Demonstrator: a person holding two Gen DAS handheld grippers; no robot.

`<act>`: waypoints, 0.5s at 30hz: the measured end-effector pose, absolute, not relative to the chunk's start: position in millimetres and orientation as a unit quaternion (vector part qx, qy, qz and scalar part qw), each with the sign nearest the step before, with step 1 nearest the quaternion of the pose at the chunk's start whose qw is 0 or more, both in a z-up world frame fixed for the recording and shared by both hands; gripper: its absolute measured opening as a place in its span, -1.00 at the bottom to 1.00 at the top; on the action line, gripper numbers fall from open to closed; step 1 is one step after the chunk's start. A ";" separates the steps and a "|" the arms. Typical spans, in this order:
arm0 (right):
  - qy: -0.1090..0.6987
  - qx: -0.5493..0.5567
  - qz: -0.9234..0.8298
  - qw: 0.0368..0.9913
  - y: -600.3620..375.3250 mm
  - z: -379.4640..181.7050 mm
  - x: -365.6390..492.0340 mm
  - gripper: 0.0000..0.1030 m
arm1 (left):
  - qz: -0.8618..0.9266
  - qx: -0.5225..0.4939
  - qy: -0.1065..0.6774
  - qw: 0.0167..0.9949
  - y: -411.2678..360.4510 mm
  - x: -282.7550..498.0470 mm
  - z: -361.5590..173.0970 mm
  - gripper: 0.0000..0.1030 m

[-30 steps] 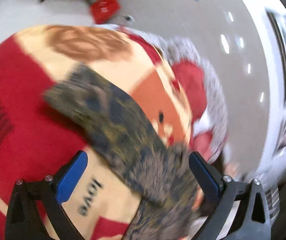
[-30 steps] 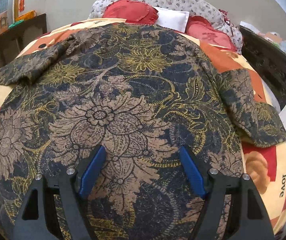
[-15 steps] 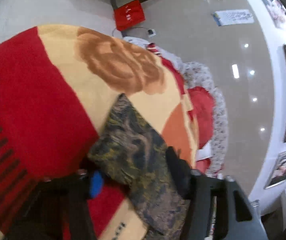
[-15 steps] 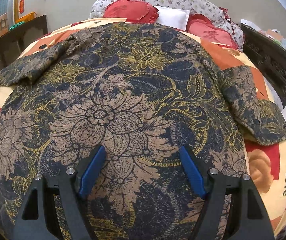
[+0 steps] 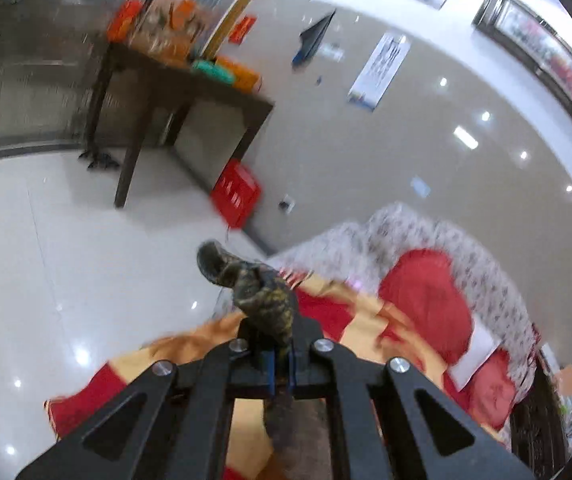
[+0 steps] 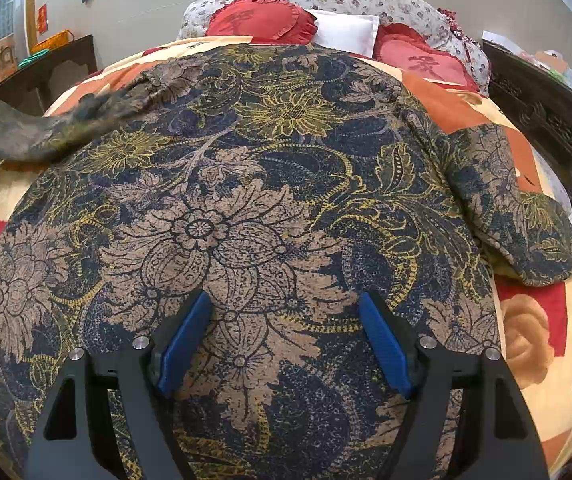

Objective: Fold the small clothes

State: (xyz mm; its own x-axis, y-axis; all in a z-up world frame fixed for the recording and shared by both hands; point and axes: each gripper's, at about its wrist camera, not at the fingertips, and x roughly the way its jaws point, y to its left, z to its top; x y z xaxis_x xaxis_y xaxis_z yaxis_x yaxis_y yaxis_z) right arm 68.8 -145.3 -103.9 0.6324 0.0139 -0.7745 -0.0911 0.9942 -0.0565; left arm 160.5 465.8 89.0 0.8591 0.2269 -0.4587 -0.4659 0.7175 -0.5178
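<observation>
A dark floral-print shirt (image 6: 270, 208) in navy, tan and yellow lies spread over the bed. Its left sleeve (image 6: 58, 124) is lifted and stretched off to the left; its right sleeve (image 6: 525, 216) lies flat at the right. My left gripper (image 5: 280, 360) is shut on the end of the left sleeve (image 5: 262, 300), which bunches up above the pads, raised over the bed's edge. My right gripper (image 6: 286, 340) is open and empty, its blue pads (image 6: 184, 340) just above the shirt's lower middle.
The red, cream and orange bedspread (image 6: 545, 340) lies under the shirt. Red cushions (image 6: 262, 20) and a white pillow (image 6: 345, 32) sit at the headboard. A dark wooden table (image 5: 178, 92) and a red bag (image 5: 236, 196) stand on the white floor left of the bed.
My left gripper closed on the left sleeve's end and lifted it up off the bedspread, tilting toward the room. The right gripper stayed still and open.
</observation>
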 end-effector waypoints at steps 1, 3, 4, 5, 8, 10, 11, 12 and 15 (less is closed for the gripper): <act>0.428 -0.045 0.029 0.902 -145.3 -103.8 68.7 0.53 | 0.173 -0.321 0.188 0.912 460.5 167.3 93.7 -0.93; 0.428 -0.045 0.029 0.902 -145.4 -103.8 68.5 0.53 | 0.133 -0.307 0.202 0.920 436.9 182.0 96.9 -0.93; 0.428 -0.046 0.029 0.902 -145.4 -103.8 68.6 0.53 | 0.102 -0.302 0.210 0.924 417.9 192.3 96.7 -0.93; 0.429 -0.046 0.028 0.902 -145.3 -103.5 69.3 0.53 | 0.073 -0.296 0.220 0.927 397.6 202.7 94.5 -0.93; 0.438 -0.044 0.019 0.898 -146.7 -98.0 70.2 0.53 | -0.025 -0.263 0.254 0.930 313.0 234.5 80.3 -0.93; 0.435 -0.032 0.014 0.900 -151.5 -85.4 69.7 0.52 | -0.076 -0.246 0.271 0.927 260.6 249.3 67.8 -0.93; 0.426 -0.017 0.018 0.904 -157.2 -74.1 68.4 0.52 | -0.114 -0.239 0.285 0.921 224.1 256.9 55.8 -0.93; 0.421 -0.010 0.019 0.907 -159.7 -67.3 68.0 0.52 | -0.137 -0.234 0.293 0.917 198.0 260.3 47.2 -0.93; 0.405 -0.006 0.010 0.914 -171.2 -43.5 70.5 0.53 | -0.189 -0.208 0.329 0.901 115.7 269.5 10.6 -0.93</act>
